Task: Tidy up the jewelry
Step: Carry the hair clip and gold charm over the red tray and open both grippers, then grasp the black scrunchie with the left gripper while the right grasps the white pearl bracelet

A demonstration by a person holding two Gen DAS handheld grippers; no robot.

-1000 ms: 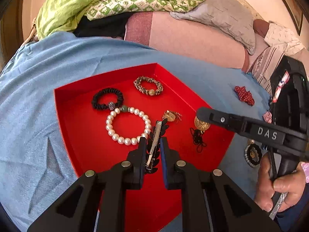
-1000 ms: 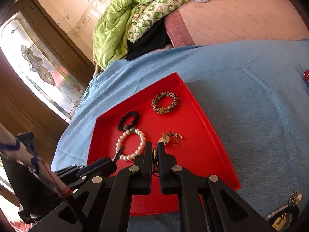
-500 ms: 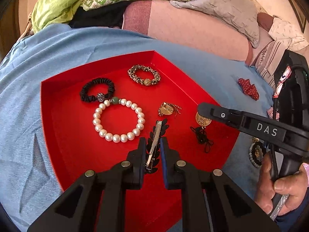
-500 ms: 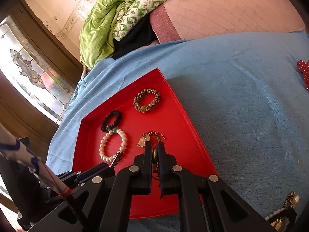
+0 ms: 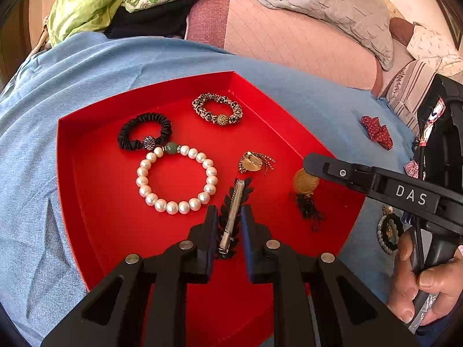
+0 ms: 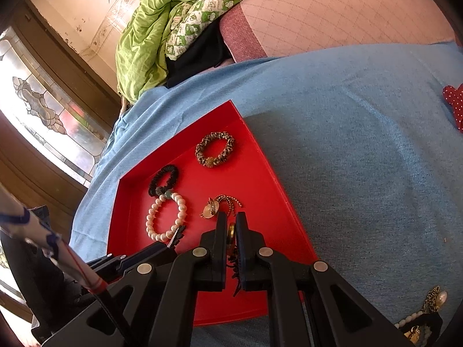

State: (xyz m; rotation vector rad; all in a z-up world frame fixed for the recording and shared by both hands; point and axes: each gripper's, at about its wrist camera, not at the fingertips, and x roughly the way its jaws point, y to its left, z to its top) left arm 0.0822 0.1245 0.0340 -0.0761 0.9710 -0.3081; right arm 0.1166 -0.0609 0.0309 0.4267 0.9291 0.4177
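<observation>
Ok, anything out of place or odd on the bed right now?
Mostly tidy, but not all the jewelry is in the red tray. A red polka-dot bow and a dark beaded piece lie on the blue blanket beside it. Inside, the black scrunchie touches the pearl bracelet.

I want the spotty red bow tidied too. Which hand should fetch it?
Probably right: the bow lies on its side, but the right gripper must first drop the gold ornament.
</observation>
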